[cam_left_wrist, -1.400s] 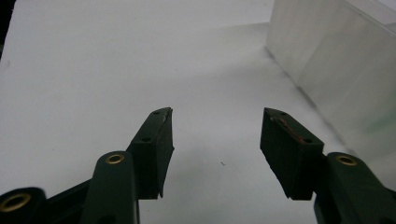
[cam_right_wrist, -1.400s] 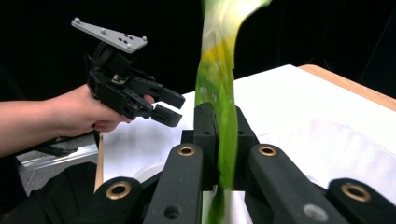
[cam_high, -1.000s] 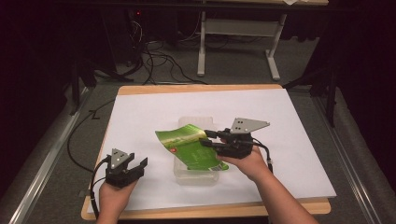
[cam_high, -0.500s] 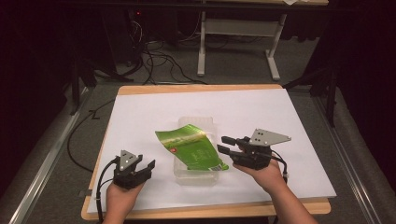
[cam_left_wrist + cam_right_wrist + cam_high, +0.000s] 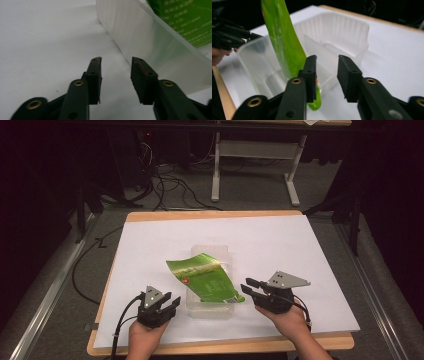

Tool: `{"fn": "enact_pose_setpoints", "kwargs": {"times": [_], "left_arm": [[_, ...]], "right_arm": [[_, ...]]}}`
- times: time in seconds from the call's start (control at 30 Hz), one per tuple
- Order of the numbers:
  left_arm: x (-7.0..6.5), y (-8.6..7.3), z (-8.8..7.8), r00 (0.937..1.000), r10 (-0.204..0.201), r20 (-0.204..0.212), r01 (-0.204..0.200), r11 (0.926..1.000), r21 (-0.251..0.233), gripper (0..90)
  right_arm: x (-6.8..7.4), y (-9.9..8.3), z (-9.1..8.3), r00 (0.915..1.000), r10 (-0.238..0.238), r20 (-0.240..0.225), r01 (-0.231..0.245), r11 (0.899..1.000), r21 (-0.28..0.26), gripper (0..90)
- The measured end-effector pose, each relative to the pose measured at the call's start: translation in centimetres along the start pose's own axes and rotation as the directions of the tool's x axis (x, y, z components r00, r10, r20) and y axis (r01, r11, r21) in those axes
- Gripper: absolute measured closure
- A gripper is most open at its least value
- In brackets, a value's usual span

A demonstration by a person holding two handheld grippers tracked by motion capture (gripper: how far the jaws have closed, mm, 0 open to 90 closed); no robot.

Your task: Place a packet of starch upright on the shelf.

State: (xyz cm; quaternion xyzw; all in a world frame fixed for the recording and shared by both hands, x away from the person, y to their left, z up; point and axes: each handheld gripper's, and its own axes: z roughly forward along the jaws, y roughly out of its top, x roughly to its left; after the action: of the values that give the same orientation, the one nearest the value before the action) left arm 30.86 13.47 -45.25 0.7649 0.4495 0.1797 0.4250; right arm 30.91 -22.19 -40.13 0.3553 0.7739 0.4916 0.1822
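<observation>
A green foil bag point(image 5: 204, 276) lies tilted across a clear plastic tub point(image 5: 216, 306) in the middle of the white sheet. My left gripper point(image 5: 170, 301) sits just left of the tub's near corner. Its jaws have just been closing but stand open with nothing between them. In the left gripper view the gripper point(image 5: 116, 72) points along the tub wall point(image 5: 140, 37), with the bag point(image 5: 185, 20) above. My right gripper point(image 5: 246, 287) is right of the tub. Its jaws have also been closing and are open and empty point(image 5: 327, 72), facing the tub point(image 5: 347, 32) and the bag point(image 5: 282, 37).
The white sheet point(image 5: 280, 245) covers a wooden table point(image 5: 215, 214) with bare sheet behind and to both sides of the tub. The left gripper's cable point(image 5: 120, 325) trails off the front left edge. Desk legs and cables stand on the floor beyond.
My right gripper has drawn back from the bag's right edge toward the front of the table. My left gripper has moved right, up to the tub. Both sets of jaws are narrower.
</observation>
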Motion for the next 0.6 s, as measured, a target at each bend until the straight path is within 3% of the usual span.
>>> {"fn": "enact_pose_setpoints", "kwargs": {"times": [0.07, 0.1, 0.13, 0.2, 0.23, 0.4, 0.6], "left_arm": [[-0.5, -0.1, 0.5, 0.9999, -0.006, 0.015, 0.006, 0.9999, 0.009, 66.8], [-0.6, -0.1, 0.5, 0.9998, -0.004, 0.019, 0.004, 0.9999, 0.014, 72.7], [-1.0, -0.1, 0.7, 0.9995, -0.013, 0.028, 0.013, 0.9998, 0.015, 82.7], [-1.5, 0.0, 0.8, 0.9991, -0.017, 0.038, 0.017, 0.9998, 0.013, 86.3], [-1.9, 0.0, 1.0, 0.9987, -0.007, 0.050, 0.006, 0.9999, 0.016, 90.0], [-2.5, -0.3, 1.4, 0.9978, 0.001, 0.066, -0.003, 0.9994, 0.035, 90.0], [-2.5, -0.3, 1.4, 0.9972, -0.019, 0.072, 0.017, 0.9992, 0.037, 90.0]], "right_arm": [[0.1, -0.2, 0.1, 1.0000, 0.005, 0.007, -0.005, 1.000, 0.014, 74.3], [0.4, -0.6, 0.3, 0.9999, 0.013, 0.007, -0.013, 0.999, 0.036, 85.4], [0.7, -0.9, 0.6, 0.9997, 0.016, 0.021, -0.017, 0.998, 0.061, 90.0], [0.9, -1.1, 0.7, 0.9994, 0.016, 0.029, -0.018, 0.997, 0.073, 90.0], [1.3, -1.2, 1.1, 0.9991, 0.000, 0.043, -0.004, 0.995, 0.103, 90.0], [1.6, -1.5, 1.5, 0.9979, 0.010, 0.063, -0.019, 0.990, 0.137, 90.0], [2.4, -1.8, 2.4, 0.9977, -0.018, 0.065, 0.007, 0.987, 0.163, 90.0]]}}
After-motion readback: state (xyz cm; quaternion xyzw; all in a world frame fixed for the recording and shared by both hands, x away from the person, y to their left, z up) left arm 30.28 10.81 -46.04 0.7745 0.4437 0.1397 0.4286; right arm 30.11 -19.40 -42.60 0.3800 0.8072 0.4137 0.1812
